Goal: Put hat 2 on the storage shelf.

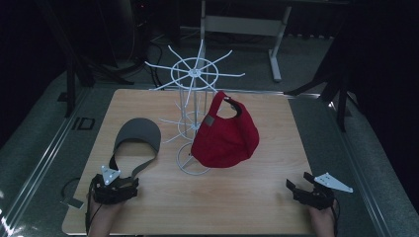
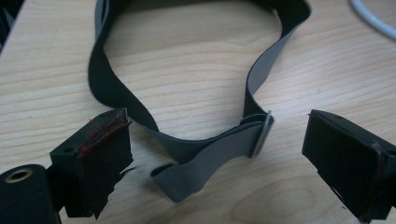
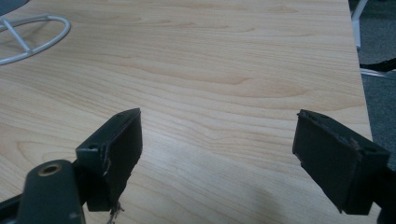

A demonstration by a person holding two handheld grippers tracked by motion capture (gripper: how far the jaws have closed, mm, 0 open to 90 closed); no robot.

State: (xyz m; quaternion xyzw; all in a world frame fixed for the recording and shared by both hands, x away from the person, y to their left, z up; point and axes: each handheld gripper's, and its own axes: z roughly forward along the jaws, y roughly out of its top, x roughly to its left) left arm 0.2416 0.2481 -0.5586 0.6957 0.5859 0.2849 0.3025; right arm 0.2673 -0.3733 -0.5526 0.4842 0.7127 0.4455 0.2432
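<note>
A grey sun visor (image 1: 139,132) lies flat on the wooden table (image 1: 257,197), left of centre, its strap (image 2: 219,144) trailing toward me. My left gripper (image 1: 116,185) sits low at the strap's near end with jaws wide apart; the strap's buckle (image 2: 262,133) lies on the wood between them, untouched by either pad. A red cap (image 1: 226,132) hangs on the white wire rack (image 1: 193,74) at mid table. At the table's front right, my right gripper (image 1: 305,190) stands open over bare wood (image 3: 224,93), nothing between its jaws.
The rack's round wire base (image 1: 190,160) rests on the table between visor and cap; part of it shows in the right gripper view (image 3: 32,39). Beyond the table stand dark stands and a white table leg (image 1: 274,54) on grey floor.
</note>
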